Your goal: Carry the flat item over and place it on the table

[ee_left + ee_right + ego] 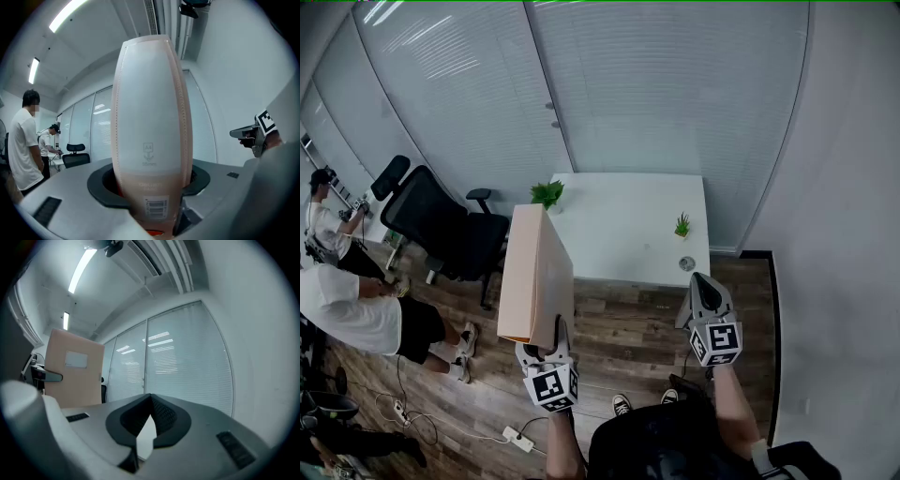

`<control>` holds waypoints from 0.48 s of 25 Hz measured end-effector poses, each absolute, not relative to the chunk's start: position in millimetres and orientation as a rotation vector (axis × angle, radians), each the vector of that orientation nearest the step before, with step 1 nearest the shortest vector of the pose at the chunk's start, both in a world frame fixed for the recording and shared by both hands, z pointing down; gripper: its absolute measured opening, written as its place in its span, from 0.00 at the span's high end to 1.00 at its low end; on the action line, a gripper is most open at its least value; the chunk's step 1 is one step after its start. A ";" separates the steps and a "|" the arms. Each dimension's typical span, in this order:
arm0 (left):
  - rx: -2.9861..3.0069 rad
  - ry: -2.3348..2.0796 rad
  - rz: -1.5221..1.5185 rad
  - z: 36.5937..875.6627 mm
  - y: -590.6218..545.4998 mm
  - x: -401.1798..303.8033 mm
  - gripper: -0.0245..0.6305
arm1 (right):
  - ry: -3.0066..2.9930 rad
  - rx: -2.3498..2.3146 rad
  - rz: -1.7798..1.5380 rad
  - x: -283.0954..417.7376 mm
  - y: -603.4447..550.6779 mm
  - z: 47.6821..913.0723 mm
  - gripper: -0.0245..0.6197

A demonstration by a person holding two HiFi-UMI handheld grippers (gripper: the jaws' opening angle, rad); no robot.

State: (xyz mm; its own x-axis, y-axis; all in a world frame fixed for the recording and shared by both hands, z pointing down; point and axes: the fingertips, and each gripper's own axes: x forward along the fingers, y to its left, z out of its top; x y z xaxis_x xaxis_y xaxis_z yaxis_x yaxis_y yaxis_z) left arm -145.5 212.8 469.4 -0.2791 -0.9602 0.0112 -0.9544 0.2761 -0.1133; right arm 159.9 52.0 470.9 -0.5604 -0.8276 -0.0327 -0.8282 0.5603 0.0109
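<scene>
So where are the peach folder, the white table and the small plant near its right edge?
peach folder (534, 277), head view, on its broad side face.
white table (623, 230), head view, on bare tabletop.
small plant (682, 225), head view, on its leaves.

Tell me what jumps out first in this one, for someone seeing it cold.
A tall pale-pink file box dominates, held upright in the left tongs at centre-left of the head view; it also fills the left gripper view. Beyond it, a white table stands against the blinds, with a small green plant at its left corner. The right tongs, at lower right, are shut and empty.
</scene>
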 end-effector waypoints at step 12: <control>-1.849 2.461 -0.155 467.7 216.2 -150.0 0.55 | 2.770 -1.435 0.083 149.9 59.0 468.0 0.96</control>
